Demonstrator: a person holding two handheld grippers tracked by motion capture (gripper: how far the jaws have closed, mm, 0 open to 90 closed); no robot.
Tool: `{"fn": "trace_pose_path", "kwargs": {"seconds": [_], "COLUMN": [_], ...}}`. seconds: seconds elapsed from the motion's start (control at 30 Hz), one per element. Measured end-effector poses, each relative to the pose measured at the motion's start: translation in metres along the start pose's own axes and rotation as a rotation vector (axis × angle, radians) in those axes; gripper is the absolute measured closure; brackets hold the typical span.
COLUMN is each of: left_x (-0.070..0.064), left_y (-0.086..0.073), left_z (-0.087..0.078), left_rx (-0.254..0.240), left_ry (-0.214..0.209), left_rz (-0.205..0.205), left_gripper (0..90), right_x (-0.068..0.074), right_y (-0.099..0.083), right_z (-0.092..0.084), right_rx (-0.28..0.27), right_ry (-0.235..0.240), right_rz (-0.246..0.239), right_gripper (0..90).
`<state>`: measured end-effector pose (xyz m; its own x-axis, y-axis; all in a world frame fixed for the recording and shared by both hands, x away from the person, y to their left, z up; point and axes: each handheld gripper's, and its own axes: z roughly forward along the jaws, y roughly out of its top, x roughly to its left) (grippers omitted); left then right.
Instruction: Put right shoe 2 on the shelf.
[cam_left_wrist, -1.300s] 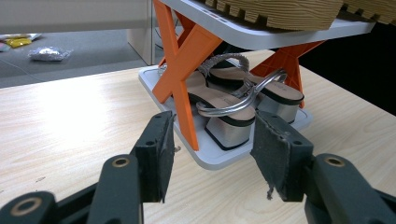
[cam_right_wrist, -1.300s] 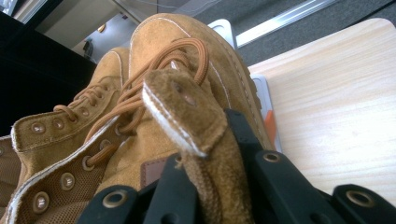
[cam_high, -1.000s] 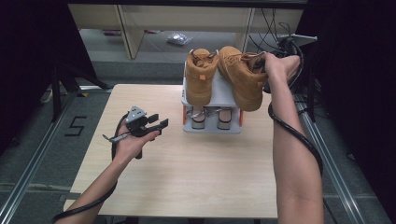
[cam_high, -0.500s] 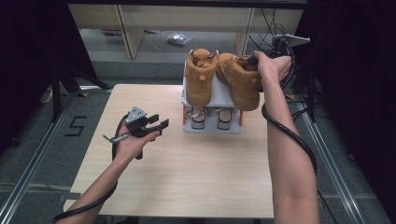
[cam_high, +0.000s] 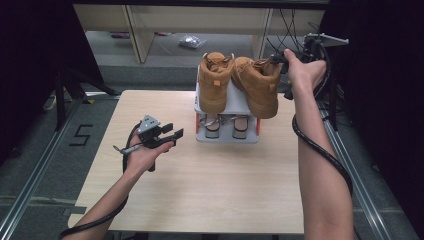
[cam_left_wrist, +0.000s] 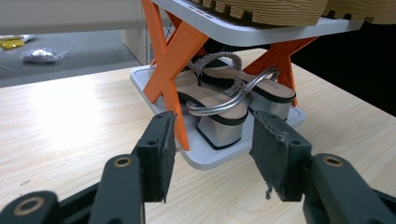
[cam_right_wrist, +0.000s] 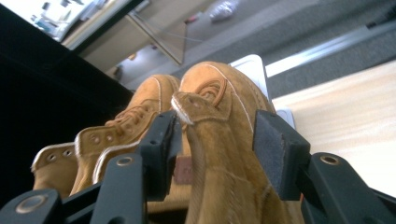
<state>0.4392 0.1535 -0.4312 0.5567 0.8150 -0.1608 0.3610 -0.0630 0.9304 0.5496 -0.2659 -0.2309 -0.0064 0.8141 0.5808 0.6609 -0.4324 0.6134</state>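
A two-tier shoe rack (cam_high: 227, 137) stands at the upper middle of the table (cam_high: 210, 185). Two boots sit side by side on its top shelf, the left boot (cam_high: 214, 84) upright, the right boot (cam_high: 259, 86) angled. Two sandals (cam_high: 225, 125) lie on the lower shelf beneath them.

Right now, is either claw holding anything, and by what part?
Nothing is held. The right claw has just been opening; the right boot's heel tab sits between its jaws, unclamped. The left claw is open, empty.

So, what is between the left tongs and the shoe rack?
Bare table, seen in the left gripper view: left tongs, open, face the shoe rack.
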Motion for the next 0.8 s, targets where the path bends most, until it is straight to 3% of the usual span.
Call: {"fn": "trace_pose_path", "kwargs": {"seconds": [0.03, 0.17, 0.23, 0.33, 0.37, 0.4, 0.47, 0.5, 0.53, 0.57, 0.63, 0.8], "left_x": [-0.001, -0.002, -0.004, -0.005, -0.005, -0.005, -0.006, -0.007, -0.008, -0.008, -0.009, -0.008], "left_y": [-0.001, -0.001, -0.001, -0.001, -0.001, -0.001, -0.002, -0.002, -0.002, -0.002, -0.002, -0.001], "left_z": [0.000, 0.000, 0.000, -0.001, -0.001, -0.001, -0.001, -0.001, -0.001, -0.001, -0.002, -0.004], "left_rx": [-0.002, -0.007, -0.009, -0.012, -0.012, -0.010, -0.010, -0.008, -0.009, -0.009, -0.006, -0.010], "left_ry": [0.000, 0.001, 0.000, -0.002, -0.002, -0.005, -0.008, -0.008, -0.011, -0.011, -0.014, -0.004], "left_rz": [-0.002, 0.010, 0.010, 0.011, 0.011, 0.011, 0.012, 0.015, 0.017, 0.017, 0.023, 0.033], "left_gripper": [49.4, 52.0, 53.1, 55.8, 56.7, 58.3, 61.3, 62.6, 65.2, 67.0, 70.3, 77.1], "right_x": [-0.006, -0.014, -0.025, -0.033, -0.033, -0.043, -0.051, -0.056, -0.060, -0.060, -0.072, -0.089], "right_y": [-0.002, -0.004, -0.007, -0.012, -0.012, -0.018, -0.025, -0.029, -0.036, -0.036, -0.051, -0.079], "right_z": [-0.008, -0.017, -0.029, -0.037, -0.037, -0.040, -0.039, -0.038, -0.035, -0.035, -0.026, -0.012], "right_rx": [-0.029, -0.056, -0.089, -0.078, -0.078, -0.048, -0.008, 0.012, 0.049, 0.049, 0.121, 0.216], "right_ry": [0.013, 0.030, 0.041, 0.038, 0.038, 0.008, -0.013, -0.020, -0.029, -0.029, -0.048, -0.080], "right_rz": [-0.003, -0.003, -0.027, -0.035, -0.035, -0.078, -0.086, -0.090, -0.061, -0.061, -0.043, -0.058], "right_gripper": [51.8, 55.3, 61.5, 75.2, 75.2, 83.7, 89.3, 90.0, 90.0, 90.0, 90.0, 90.0]}}
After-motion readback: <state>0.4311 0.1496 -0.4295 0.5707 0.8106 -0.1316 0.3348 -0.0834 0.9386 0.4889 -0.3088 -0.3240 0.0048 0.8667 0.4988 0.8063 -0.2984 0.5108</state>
